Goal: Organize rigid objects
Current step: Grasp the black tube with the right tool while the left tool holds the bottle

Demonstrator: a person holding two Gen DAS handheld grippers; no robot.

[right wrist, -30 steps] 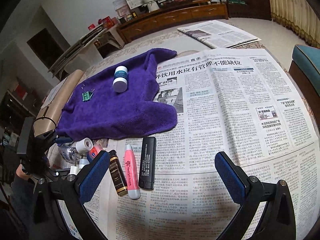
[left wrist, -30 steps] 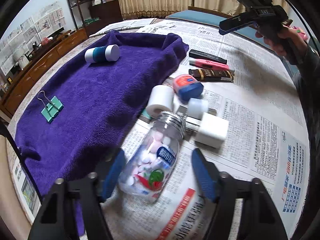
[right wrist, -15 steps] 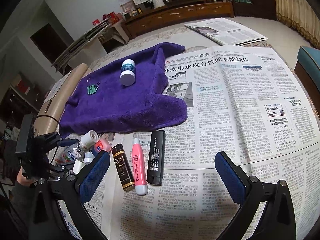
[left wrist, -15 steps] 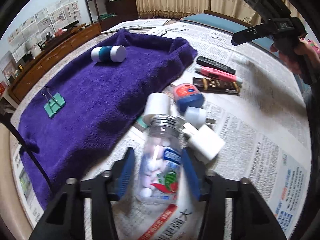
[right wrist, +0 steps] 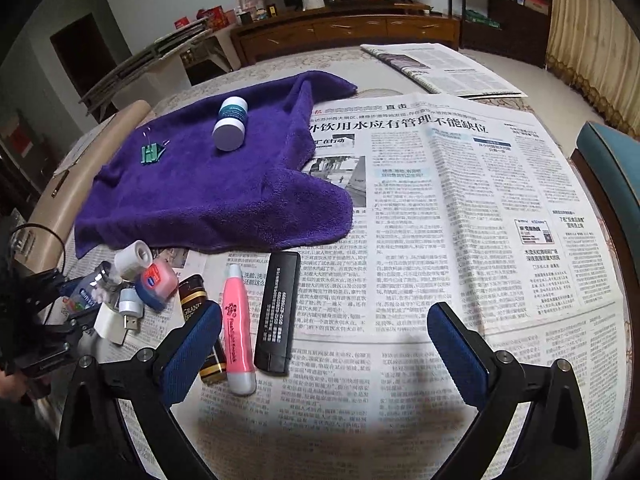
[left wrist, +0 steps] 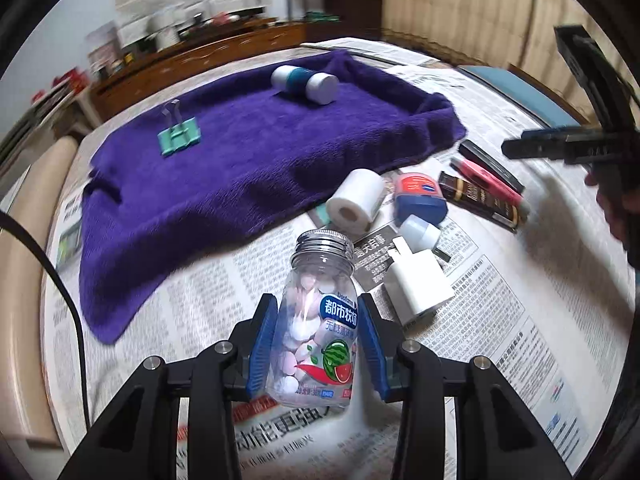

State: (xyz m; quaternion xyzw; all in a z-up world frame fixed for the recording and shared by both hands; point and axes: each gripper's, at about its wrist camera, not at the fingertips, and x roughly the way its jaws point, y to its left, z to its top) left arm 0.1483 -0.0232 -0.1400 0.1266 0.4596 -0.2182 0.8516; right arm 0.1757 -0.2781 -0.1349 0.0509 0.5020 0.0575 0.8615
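My left gripper [left wrist: 318, 344] is shut on a clear candy jar [left wrist: 320, 316] with a silver screw lid and holds it lifted above the newspaper. A purple towel [left wrist: 240, 152] carries a green binder clip [left wrist: 179, 136] and a white-and-teal bottle [left wrist: 305, 83]. On the newspaper lie a white roll [left wrist: 356, 199], a red-and-blue tin [left wrist: 420, 198], a white charger [left wrist: 416, 284], a small white USB plug [left wrist: 420, 231], a pink pen [right wrist: 237, 320], a black bar [right wrist: 280, 312] and a brown tube [right wrist: 194, 294]. My right gripper [right wrist: 324, 356] is open and empty above the pen and bar.
Newspaper [right wrist: 460, 208] covers the table to the right of the towel. A second folded newspaper [right wrist: 440, 68] lies at the back. A teal chair [right wrist: 612, 184] stands at the right edge. A wooden cabinet [right wrist: 344, 36] lines the far wall.
My left gripper has closed on the candy jar and raised it upright off the newspaper. My right gripper has moved lower and closer to the pen and black bar, still open.
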